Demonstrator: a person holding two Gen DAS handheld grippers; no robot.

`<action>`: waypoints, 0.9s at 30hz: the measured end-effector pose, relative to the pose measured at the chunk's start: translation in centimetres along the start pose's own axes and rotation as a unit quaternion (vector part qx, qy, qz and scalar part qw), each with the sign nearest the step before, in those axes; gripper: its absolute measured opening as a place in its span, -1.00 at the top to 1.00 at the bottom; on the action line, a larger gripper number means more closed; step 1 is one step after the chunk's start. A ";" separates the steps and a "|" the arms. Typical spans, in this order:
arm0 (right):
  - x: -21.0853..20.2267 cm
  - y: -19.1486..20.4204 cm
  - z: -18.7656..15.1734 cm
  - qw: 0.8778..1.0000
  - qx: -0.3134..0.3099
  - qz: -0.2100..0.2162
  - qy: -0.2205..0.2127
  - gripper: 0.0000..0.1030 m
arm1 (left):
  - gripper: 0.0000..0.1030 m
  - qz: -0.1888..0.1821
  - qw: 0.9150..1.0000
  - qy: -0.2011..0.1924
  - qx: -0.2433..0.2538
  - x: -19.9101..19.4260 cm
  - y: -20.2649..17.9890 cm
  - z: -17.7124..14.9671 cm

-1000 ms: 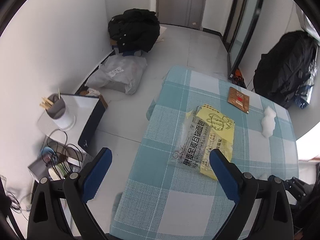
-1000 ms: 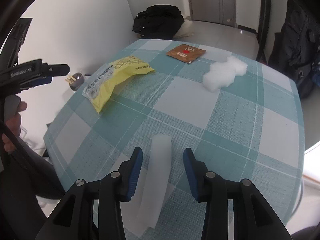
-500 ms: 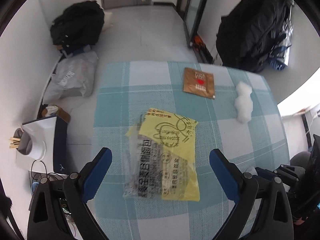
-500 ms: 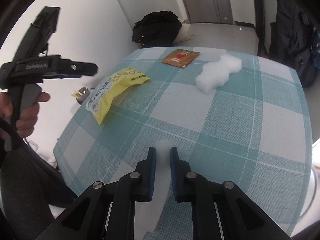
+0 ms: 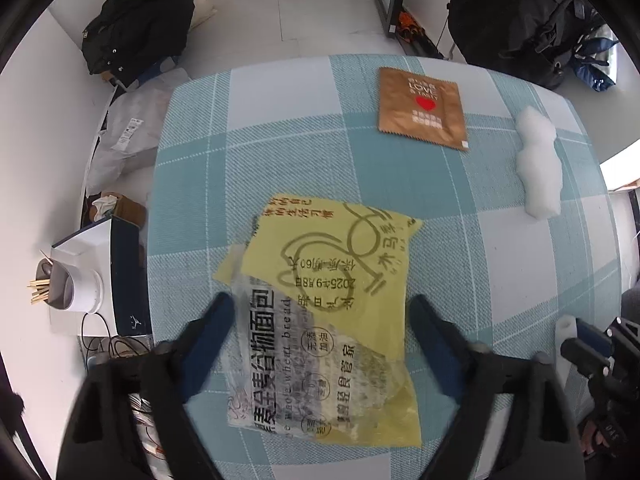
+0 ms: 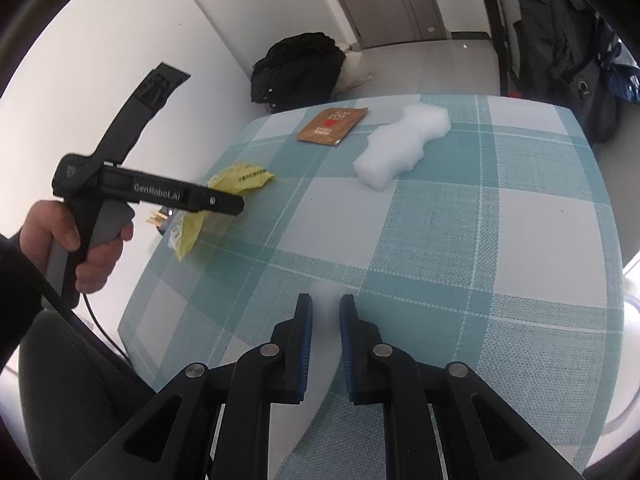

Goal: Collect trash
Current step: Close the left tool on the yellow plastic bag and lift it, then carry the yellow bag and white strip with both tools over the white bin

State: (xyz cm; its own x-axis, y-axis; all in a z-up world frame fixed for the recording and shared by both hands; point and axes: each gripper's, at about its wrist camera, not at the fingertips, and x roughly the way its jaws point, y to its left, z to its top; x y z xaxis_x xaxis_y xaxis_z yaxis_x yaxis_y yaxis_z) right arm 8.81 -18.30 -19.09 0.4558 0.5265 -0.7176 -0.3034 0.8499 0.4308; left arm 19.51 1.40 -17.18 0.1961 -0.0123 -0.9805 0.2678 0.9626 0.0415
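Now left gripper [image 5: 320,320] fingers apart over bread wrapper [image 5: 328,320]; right gripper [image 6: 326,312] clamped on foam strip [image 6: 324,344].

Bread bag [image 5: 324,320] is lying on the table [image 5: 192,184] nearest the left edge; sachet [image 5: 422,108] sitting beyond it, foam lump [image 5: 538,168] lying right of the sachet.

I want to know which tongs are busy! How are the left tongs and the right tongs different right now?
The left tongs are wide open and empty; the right tongs are shut on a white foam strip. The left tongs hang over the yellow bread bag; the right tongs sit near the table edge. Both have blue pads.
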 end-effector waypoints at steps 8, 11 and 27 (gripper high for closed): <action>-1.1 -0.2 0.3 1.000 0.003 0.002 -0.017 0.75 | 0.31 0.017 1.000 -0.004 0.024 -0.8 -1.2 -0.3; -1.4 -0.4 0.4 1.000 0.008 0.004 -0.022 0.75 | 0.33 0.031 0.999 -0.014 0.019 -1.3 -1.2 -0.7; -4.4 -1.0 -0.9 0.999 0.002 -0.006 -0.044 0.75 | 0.36 0.002 0.995 -0.095 -0.023 -6.1 -3.5 -2.6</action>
State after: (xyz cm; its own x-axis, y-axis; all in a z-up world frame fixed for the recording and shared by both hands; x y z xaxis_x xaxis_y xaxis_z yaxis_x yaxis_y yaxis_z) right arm 6.39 -21.54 -16.82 0.5305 0.5168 -0.6719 -0.2949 0.8556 0.4253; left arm 14.96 -1.17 -11.82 0.3723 -0.0557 -0.9264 0.2247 0.9739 0.0317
